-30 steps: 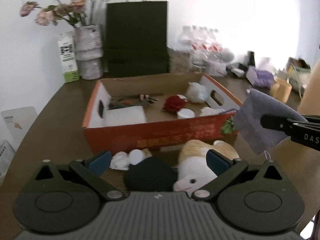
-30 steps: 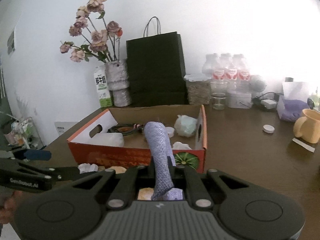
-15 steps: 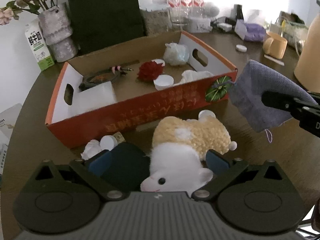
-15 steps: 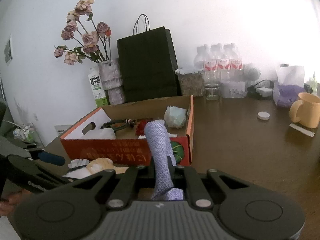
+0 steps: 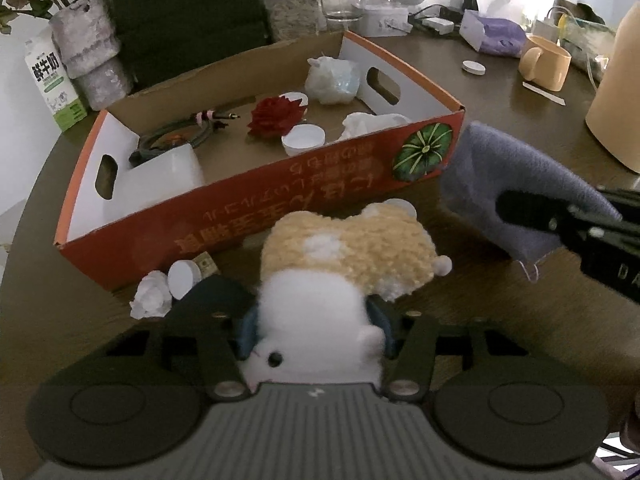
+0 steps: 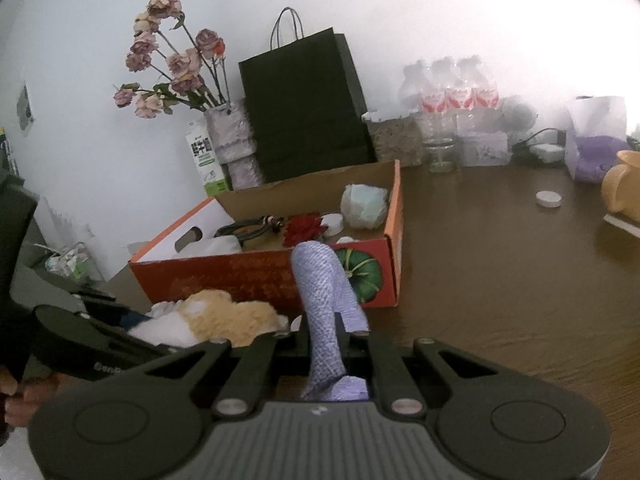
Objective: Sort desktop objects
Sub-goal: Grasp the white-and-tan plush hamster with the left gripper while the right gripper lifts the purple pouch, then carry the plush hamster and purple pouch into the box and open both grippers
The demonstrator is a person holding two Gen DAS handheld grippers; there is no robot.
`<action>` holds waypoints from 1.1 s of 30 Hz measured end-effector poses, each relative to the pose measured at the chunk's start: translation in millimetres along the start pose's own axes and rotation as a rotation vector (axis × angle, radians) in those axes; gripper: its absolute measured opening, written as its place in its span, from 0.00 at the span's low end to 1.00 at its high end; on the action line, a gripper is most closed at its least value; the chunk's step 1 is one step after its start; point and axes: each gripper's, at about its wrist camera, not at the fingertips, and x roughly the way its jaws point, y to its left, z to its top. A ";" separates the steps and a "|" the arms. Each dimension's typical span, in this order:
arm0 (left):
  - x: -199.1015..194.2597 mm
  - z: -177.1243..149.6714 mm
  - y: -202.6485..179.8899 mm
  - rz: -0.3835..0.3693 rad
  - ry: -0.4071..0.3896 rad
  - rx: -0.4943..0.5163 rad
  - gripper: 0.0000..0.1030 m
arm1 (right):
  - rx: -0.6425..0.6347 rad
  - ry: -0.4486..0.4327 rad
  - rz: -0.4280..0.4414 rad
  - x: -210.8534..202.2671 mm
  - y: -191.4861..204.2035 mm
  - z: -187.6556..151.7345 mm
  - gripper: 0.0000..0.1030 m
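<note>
Right now my left tool (image 5: 312,332) is pinching the toy hamster (image 5: 344,264) at its white head end. The toy's long body points away from me, straight at the orange box (image 5: 256,200), which sits just past it on the counter (image 5: 500,320). So I think the toy has to go up and forward over the box's near wall. That wall stands in the way, so I would lift before I push. My right tool (image 6: 326,344) is pressed together on a gray cloth (image 6: 328,300), and it hangs just to the right of the box's corner. My left tool is the one nearer the toy. Inside the box are a red flower (image 5: 274,116), a white cap (image 5: 303,139) and a cable (image 5: 180,136). A crumpled tissue (image 5: 150,300) and a dark pouch (image 5: 208,300) lie on the counter, left of the toy.
</note>
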 end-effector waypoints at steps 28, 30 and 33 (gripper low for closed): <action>-76.9 18.4 51.8 0.045 -0.440 -0.178 0.50 | -0.108 -0.145 0.043 -3.9 51.7 64.7 0.06; -76.3 23.5 61.0 0.048 -0.467 -0.201 0.50 | -0.117 -0.159 0.042 2.5 55.6 74.7 0.06; -72.5 32.1 75.3 0.054 -0.506 -0.239 0.50 | -0.125 -0.183 0.034 14.6 59.8 90.6 0.06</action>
